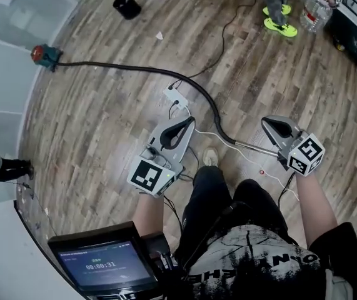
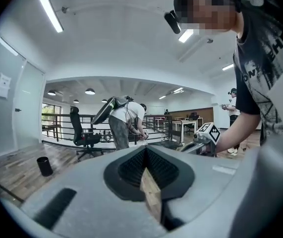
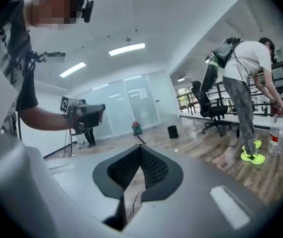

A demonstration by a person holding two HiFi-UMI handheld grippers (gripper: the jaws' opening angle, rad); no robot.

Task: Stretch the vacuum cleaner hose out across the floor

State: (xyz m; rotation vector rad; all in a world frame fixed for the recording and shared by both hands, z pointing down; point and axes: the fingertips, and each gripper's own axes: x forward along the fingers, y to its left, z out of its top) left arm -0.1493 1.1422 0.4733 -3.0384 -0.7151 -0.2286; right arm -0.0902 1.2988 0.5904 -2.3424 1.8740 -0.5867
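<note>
A black vacuum hose [image 1: 134, 67] lies stretched over the wooden floor, running from the red and teal vacuum cleaner [image 1: 45, 55] at the left to a metal wand [image 1: 256, 147] near my feet. Both grippers are lifted well off the floor, pointing roughly level. My left gripper [image 1: 187, 122] is shut with nothing between its jaws [image 2: 145, 150]. My right gripper [image 1: 271, 124] is likewise shut and empty [image 3: 141, 148]. The right gripper view shows the vacuum cleaner [image 3: 137, 128] far off by the glass wall, and the left gripper [image 3: 84, 114] beside me.
A white power strip [image 1: 173, 97] with thin cables lies next to the hose. A black bin [image 1: 127, 5] stands at the back. A person in yellow-green shoes [image 1: 280, 24] bends by a railing near a water bottle [image 1: 316, 11]. An office chair [image 2: 82, 133] stands further off.
</note>
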